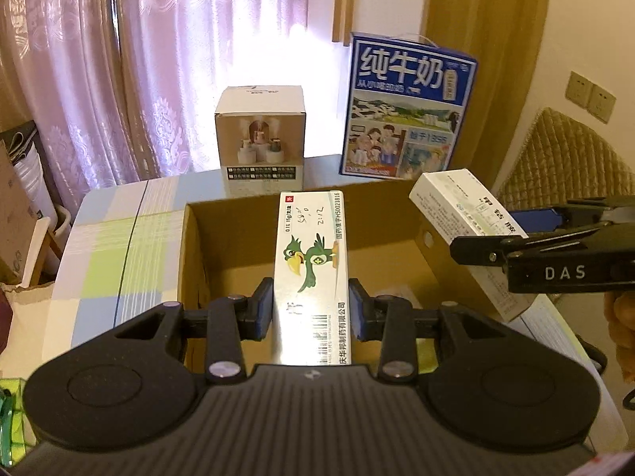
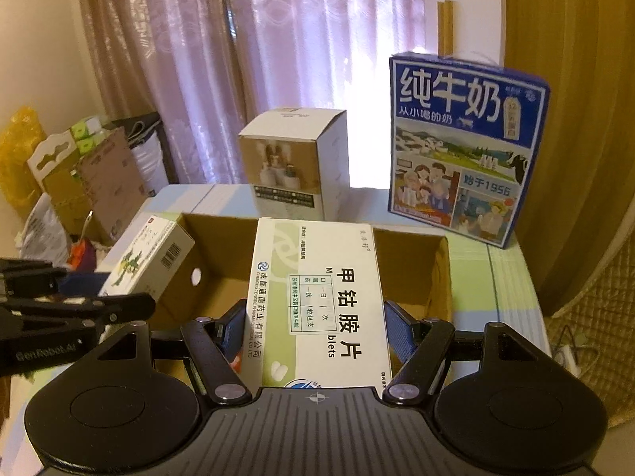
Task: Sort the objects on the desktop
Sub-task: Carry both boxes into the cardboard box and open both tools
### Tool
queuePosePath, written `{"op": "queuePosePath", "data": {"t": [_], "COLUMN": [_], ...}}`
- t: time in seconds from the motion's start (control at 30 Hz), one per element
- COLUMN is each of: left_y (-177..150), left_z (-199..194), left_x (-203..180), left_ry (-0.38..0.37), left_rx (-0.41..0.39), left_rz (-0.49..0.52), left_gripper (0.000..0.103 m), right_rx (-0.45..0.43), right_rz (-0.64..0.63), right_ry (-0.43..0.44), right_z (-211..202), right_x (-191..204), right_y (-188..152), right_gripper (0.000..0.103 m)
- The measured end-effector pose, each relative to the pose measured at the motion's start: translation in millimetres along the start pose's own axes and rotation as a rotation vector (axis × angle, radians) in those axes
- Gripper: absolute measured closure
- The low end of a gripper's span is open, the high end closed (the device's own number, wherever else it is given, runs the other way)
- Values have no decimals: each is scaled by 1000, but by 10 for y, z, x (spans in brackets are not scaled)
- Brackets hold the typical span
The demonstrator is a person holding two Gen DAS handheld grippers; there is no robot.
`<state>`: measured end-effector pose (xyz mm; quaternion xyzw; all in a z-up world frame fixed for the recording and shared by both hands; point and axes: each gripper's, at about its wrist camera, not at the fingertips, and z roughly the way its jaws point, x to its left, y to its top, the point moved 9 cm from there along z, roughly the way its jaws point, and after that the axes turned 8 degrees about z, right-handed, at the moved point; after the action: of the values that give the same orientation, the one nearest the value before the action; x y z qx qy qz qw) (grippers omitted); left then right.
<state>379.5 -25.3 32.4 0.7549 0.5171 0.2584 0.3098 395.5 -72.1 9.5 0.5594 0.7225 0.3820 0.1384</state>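
— Both hands are carrying something over the open brown cardboard box [image 1: 222,246] now. The left gripper [image 1: 310,311] is closed narrowly on the long white carton with the green bird print [image 1: 311,254], and the right gripper [image 2: 315,329] is standing wider, clamped on the flat white-and-green medicine box [image 2: 317,301].

— Anything worrying you?

— The two cartons are hanging close together above the same opening. If both are being let go at once, I'd guess one is knocking the other, or catching the box's rim and tipping out onto the checked tablecloth [image 1: 107,246]. The bird carton is only pinched near one end, so it could be swinging.

— What else is around?

— Behind the box, a white cube-shaped carton [image 1: 260,135] and a tall blue milk carton [image 1: 408,107] are standing upright, clear of the opening. Nothing is blocking the drop.
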Motion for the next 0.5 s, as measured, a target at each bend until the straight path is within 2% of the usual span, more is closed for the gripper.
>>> {"op": "queuePosePath", "data": {"t": [0.27, 0.5], "left_y": [-39, -175], "left_z": [514, 729], "left_x": [90, 73], "left_ry": [-23, -46], "left_rx": [26, 35], "left_rz": [-52, -92], "left_gripper": [70, 70], "right_rx": [48, 72], "right_rz": [35, 39], "right_ry": [-22, -28], "right_z": [390, 535], "right_x": [-122, -156], "right_y": [-103, -216], "right_gripper": [35, 35]}}
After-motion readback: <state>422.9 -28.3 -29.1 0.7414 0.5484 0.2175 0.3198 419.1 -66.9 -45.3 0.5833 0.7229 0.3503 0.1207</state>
